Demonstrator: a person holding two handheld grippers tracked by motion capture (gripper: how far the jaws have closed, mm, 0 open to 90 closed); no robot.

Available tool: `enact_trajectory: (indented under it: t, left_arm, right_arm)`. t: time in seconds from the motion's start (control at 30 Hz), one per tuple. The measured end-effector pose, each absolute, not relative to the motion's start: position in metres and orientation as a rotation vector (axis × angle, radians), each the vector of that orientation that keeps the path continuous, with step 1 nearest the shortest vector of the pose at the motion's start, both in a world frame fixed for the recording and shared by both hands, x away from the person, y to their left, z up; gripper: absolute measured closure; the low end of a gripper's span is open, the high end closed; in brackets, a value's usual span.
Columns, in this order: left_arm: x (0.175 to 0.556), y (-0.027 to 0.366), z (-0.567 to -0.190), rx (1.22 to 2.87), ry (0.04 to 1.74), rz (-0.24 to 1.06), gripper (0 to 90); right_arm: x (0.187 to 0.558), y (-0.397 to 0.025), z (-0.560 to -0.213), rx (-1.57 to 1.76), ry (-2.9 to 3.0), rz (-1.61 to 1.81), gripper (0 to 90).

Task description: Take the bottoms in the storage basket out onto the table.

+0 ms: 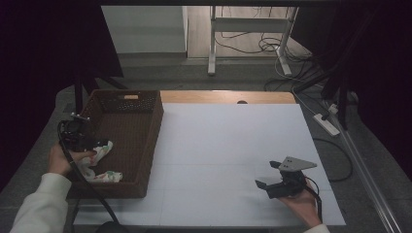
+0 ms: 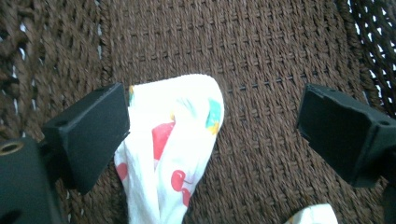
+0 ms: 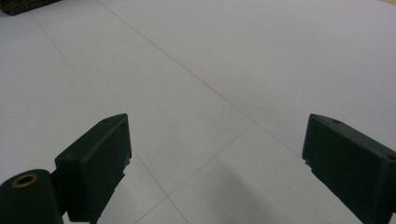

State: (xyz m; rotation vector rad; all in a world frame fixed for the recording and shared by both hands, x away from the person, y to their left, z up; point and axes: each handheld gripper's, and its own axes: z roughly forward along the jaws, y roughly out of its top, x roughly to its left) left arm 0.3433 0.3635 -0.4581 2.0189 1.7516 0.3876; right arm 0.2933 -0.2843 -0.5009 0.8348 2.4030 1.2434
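A person's left gripper [image 1: 99,144] hangs inside a brown wicker basket [image 1: 154,127] at the left of the white tabletop [image 1: 233,145], its fingers [image 2: 88,135] spread wide over a white cloth printed with red cherries [image 2: 170,149]. In the left gripper view, the cloth lies crumpled on the woven basket floor, touching or just under the inner face of the left finger and reaching toward the middle of the gap; the right finger stands well apart from it, over bare weave. The corner of a second white piece [image 2: 312,213] peeks in below the right finger; whether it belongs to the same cloth cannot be told from that view, though the high view shows printed fabric [image 1: 104,174] running on toward the basket's near wall.

The right gripper [image 1: 272,177] rests low over the bare tabletop, well apart from the basket, its fingers [image 3: 95,163] likewise wide with nothing between them.

The step in hand appears to be at the cloth in the basket: either it has been set down and let go, or it is about to be picked up. If a grasp is meant, the next move calls for shifting the fingers so the bunched fabric sits squarely between them, then closing on a thick fold rather than a loose edge.
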Motion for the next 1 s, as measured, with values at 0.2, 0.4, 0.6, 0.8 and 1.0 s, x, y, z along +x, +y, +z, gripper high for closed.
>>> enact_trajectory:
  t: [0.2, 0.4, 0.6, 0.8, 1.0]
  left_arm:
    - [0.347, 0.362, -0.461, 2.048, 1.769, 0.377, 9.6]
    - [0.351, 0.358, -0.465, 2.104, 1.789, 0.398, 10.0]
    - [0.355, 0.355, -0.468, 2.132, 1.796, 0.384, 11.6]
    - [0.359, 0.352, -0.473, 2.154, 1.787, 0.334, 13.6]
    - [0.364, 0.348, -0.477, 2.200, 1.802, 0.324, 14.2]
  right_arm:
    - [0.293, -0.284, -0.501, 0.834, 2.404, 1.244, 8.1]
    - [0.293, -0.283, -0.502, 0.833, 2.409, 1.244, 8.1]
    - [0.293, -0.283, -0.502, 0.831, 2.412, 1.243, 8.1]
    - [0.293, -0.283, -0.502, 0.832, 2.414, 1.244, 8.1]
    - [0.294, -0.283, -0.503, 0.830, 2.415, 1.244, 8.1]
